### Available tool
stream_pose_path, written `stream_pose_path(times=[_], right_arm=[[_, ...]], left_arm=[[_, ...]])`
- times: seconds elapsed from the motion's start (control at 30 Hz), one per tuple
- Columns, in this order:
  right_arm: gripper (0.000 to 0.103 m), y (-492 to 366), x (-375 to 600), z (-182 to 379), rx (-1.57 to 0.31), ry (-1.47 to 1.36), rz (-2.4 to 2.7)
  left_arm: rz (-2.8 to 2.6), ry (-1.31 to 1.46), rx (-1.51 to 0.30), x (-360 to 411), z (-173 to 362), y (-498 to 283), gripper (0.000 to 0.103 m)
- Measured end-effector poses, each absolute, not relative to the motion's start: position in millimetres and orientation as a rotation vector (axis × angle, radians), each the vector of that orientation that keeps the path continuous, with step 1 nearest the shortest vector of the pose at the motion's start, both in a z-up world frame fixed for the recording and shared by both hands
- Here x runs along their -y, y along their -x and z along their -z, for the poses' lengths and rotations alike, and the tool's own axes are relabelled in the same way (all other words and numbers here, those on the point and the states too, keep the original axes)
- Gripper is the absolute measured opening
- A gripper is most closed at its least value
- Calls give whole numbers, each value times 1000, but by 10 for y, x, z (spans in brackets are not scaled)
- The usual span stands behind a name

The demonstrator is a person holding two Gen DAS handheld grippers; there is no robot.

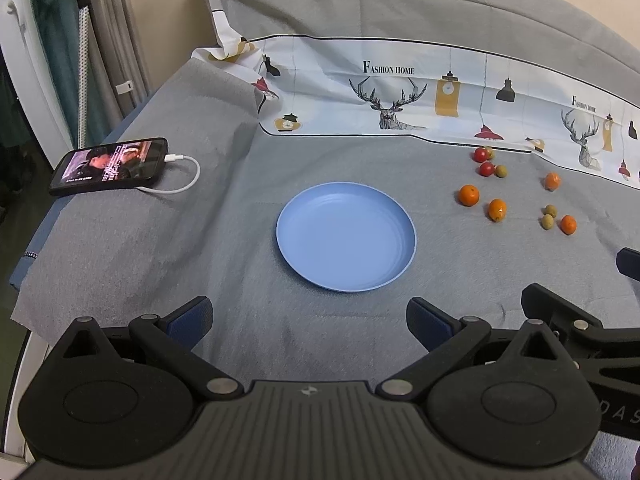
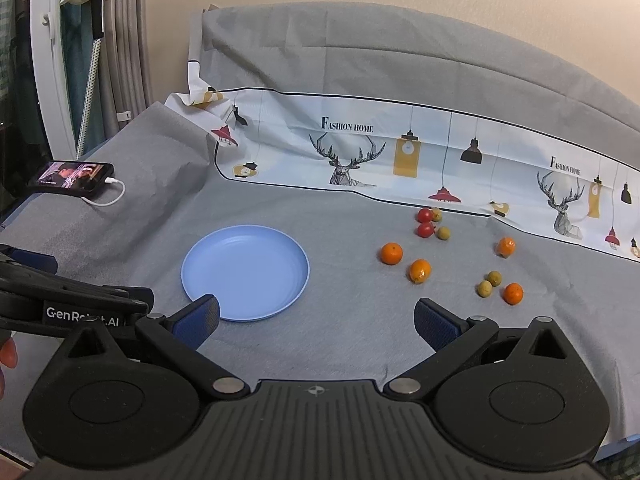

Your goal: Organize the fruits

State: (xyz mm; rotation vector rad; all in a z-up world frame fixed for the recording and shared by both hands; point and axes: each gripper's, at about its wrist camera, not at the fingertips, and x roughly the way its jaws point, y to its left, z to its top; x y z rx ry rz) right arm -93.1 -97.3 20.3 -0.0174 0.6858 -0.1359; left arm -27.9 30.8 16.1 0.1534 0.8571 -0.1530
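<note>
An empty blue plate (image 1: pixel 346 240) (image 2: pixel 245 274) lies on the grey cloth. To its right the fruits are scattered: small oranges (image 1: pixel 469 195) (image 2: pixel 391 253), two red cherry tomatoes (image 1: pixel 486 169) (image 2: pixel 425 230) and small green fruits (image 1: pixel 547 222) (image 2: pixel 484 289). My left gripper (image 1: pixel 310 316) hovers open just in front of the plate, nothing between its fingers. My right gripper (image 2: pixel 316 318) is open too, low over the cloth between the plate and the fruits, holding nothing. The left gripper's body (image 2: pixel 60 304) shows at the left of the right wrist view.
A phone (image 1: pixel 110 166) (image 2: pixel 72 178) with a lit screen and white cable lies at the far left near the table edge. A printed white cloth (image 1: pixel 400 96) (image 2: pixel 360 148) runs along the back, against a grey-draped backdrop. Curtain and white frame stand at the left.
</note>
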Motion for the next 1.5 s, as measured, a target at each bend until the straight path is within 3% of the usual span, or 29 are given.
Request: stream_pose_path(times=[1.23,1.5], right_arm=[[103,865,930,-123,-696,9,134],[103,840,1123,19,-691,-49,157]], left_arm=[[142,-155,-889,-339,-79,201,103],[201,-134,-999,-202,105,14,103]])
